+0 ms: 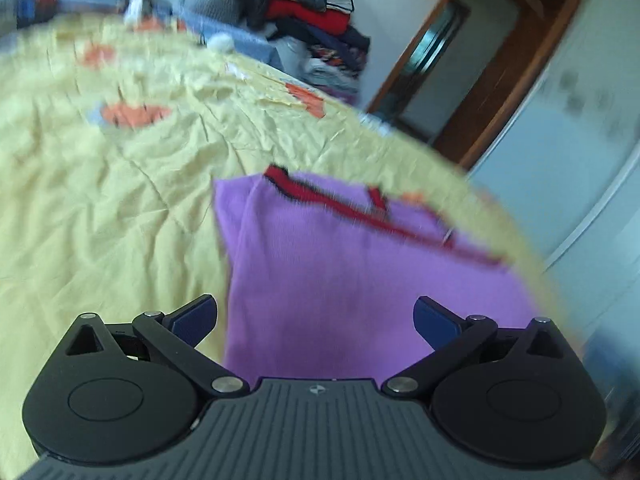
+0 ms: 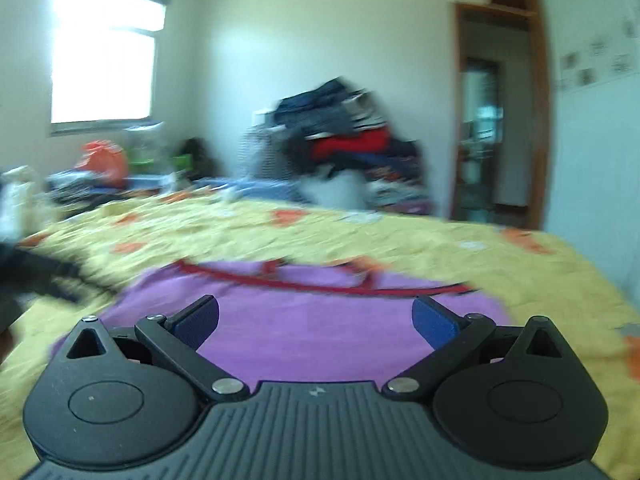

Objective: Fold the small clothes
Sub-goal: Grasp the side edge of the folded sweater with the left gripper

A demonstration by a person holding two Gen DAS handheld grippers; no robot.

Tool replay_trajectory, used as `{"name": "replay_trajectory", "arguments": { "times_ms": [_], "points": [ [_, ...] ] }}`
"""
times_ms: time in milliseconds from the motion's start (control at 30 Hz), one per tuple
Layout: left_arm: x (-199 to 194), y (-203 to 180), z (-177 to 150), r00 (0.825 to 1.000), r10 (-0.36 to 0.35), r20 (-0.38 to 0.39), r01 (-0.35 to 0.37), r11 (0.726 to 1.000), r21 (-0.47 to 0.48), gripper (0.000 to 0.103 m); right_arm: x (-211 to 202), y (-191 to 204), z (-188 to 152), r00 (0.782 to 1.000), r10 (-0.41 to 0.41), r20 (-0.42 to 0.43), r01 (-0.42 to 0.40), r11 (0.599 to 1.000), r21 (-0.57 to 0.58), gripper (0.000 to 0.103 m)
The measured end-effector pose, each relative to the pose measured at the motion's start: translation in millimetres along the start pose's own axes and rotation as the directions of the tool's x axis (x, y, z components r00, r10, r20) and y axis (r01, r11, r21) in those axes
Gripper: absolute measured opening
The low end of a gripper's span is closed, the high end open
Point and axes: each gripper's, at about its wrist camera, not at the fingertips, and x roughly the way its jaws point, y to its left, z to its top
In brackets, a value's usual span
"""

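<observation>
Right wrist: purple garment on yellow bedspread; both tongs spread, empty.

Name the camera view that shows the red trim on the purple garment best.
Left wrist view. The purple garment lies on the yellow bedspread, and its red trim shows there fairly distinctly, dark edging included. In the right wrist view the trim is only a motion-smeared streak across the garment's far edge.

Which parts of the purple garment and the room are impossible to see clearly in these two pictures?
- Purple garment, near edge: left wrist view, hidden behind the open left tongs.
- Same garment, near edge: right wrist view, hidden behind the open right tongs.
- Clothes pile: blurred in both views.
</observation>
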Motion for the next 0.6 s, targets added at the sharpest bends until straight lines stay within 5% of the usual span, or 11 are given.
{"name": "replay_trajectory", "arguments": {
  "times_ms": [133,267,600],
  "points": [
    [35,47,45,0.988,-0.097,-0.123,0.081,0.989,-0.127,0.103,6,27,-6,0.997,0.065,-0.039,-0.067,0.997,-0.038,0.103],
    [74,63,69,0.934,-0.270,-0.234,0.215,0.948,-0.233,0.103,9,37,-9,0.994,0.092,-0.058,-0.095,0.994,-0.049,0.103],
    [108,72,107,0.928,-0.253,-0.274,0.175,0.945,-0.277,0.103,6,35,-9,0.992,0.086,-0.088,-0.087,0.996,-0.006,0.103]
  ]
}}
